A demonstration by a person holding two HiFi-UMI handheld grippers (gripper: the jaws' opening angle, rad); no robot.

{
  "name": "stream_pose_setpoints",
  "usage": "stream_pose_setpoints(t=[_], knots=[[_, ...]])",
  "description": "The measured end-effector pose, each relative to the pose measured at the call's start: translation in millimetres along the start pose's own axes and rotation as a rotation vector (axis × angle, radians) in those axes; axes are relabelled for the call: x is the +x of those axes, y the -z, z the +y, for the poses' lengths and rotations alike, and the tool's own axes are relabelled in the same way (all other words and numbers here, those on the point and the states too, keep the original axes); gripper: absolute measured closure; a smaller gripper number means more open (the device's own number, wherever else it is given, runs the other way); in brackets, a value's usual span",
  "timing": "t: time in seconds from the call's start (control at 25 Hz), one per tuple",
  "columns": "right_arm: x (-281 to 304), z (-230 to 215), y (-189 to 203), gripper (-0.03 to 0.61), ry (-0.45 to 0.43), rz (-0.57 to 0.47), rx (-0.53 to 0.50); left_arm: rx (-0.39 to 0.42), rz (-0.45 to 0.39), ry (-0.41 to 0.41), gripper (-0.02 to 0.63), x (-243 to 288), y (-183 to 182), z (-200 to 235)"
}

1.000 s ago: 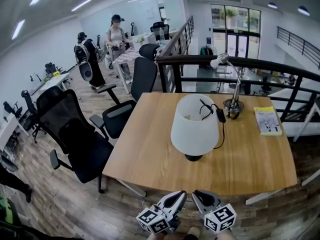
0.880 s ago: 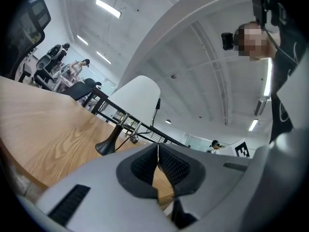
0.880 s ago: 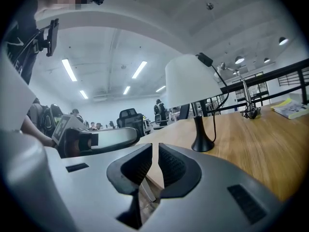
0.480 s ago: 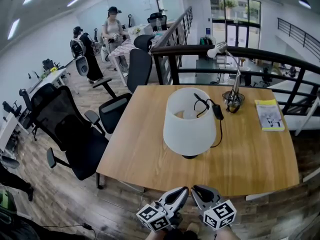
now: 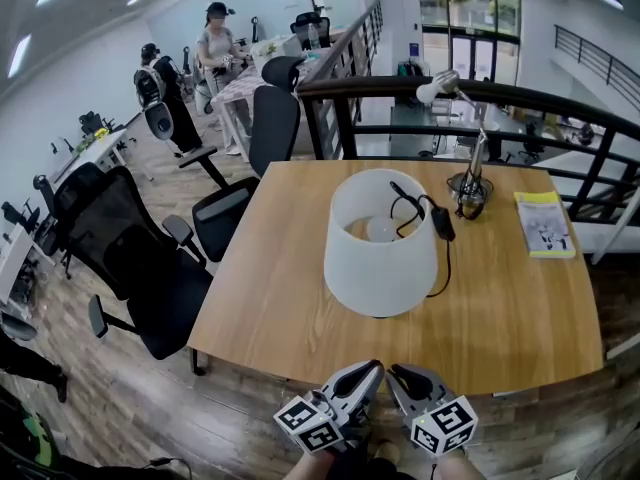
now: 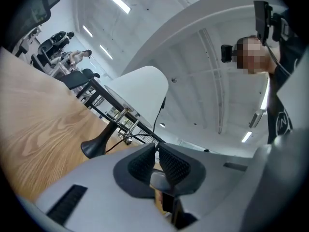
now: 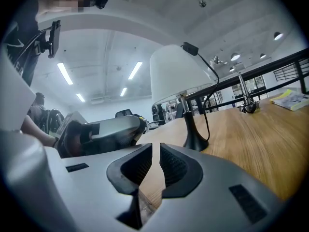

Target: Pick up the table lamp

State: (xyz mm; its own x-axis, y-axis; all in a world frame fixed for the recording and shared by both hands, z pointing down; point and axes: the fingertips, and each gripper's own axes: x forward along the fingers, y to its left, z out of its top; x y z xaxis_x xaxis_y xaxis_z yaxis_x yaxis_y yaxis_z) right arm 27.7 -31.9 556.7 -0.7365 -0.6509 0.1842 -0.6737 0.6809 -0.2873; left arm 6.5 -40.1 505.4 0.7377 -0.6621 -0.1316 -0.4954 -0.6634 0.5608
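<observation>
The table lamp stands at the middle of the wooden table (image 5: 270,308). Its white shade (image 5: 380,248) hides the base in the head view. The black base (image 7: 195,140) and stem show in the right gripper view, and the base (image 6: 94,147) also in the left gripper view. A black cord with a switch (image 5: 441,224) runs from the shade over the tabletop. My left gripper (image 5: 368,373) and right gripper (image 5: 401,376) sit side by side just short of the table's near edge, in front of the lamp. Both are shut and hold nothing (image 6: 157,147) (image 7: 155,147).
A silver desk lamp (image 5: 467,180) stands at the table's back right, with a yellow booklet (image 5: 545,225) to its right. Black office chairs (image 5: 140,263) stand left of the table. A dark railing (image 5: 520,98) runs behind it. People (image 5: 215,53) stand far back left.
Both grippers have come forward towards the table's near edge, and the lamp looms larger and nearer. The jaws have stayed shut.
</observation>
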Motion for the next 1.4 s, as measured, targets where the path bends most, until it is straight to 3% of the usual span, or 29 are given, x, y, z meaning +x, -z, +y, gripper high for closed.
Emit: stream_pose_setpoints(t=[0.08, 0.16, 0.24, 0.68, 1.08, 1.4], knots=[[4, -6, -2, 0.526, 0.01, 0.005, 0.002, -0.04, -0.035, 0.024, 0.589, 6, -7, 7], [9, -11, -2, 0.526, 0.021, 0.014, 0.006, -0.082, -0.071, 0.055, 0.519, 11, -17, 13], [13, -17, -1, 0.526, 0.032, 0.023, 0.01, -0.122, -0.105, 0.087, 0.498, 16, -26, 18], [42, -38, 3, 0.526, 0.045, 0.063, 0.046, -0.271, -0.236, 0.195, 0.445, 41, -66, 49], [61, -55, 4, 0.526, 0.063, 0.076, 0.059, -0.363, -0.328, 0.421, 0.446, 55, -96, 43], [69, -79, -7, 0.526, 0.107, 0.061, 0.045, -0.378, -0.382, 0.524, 0.552, 67, -117, 37]])
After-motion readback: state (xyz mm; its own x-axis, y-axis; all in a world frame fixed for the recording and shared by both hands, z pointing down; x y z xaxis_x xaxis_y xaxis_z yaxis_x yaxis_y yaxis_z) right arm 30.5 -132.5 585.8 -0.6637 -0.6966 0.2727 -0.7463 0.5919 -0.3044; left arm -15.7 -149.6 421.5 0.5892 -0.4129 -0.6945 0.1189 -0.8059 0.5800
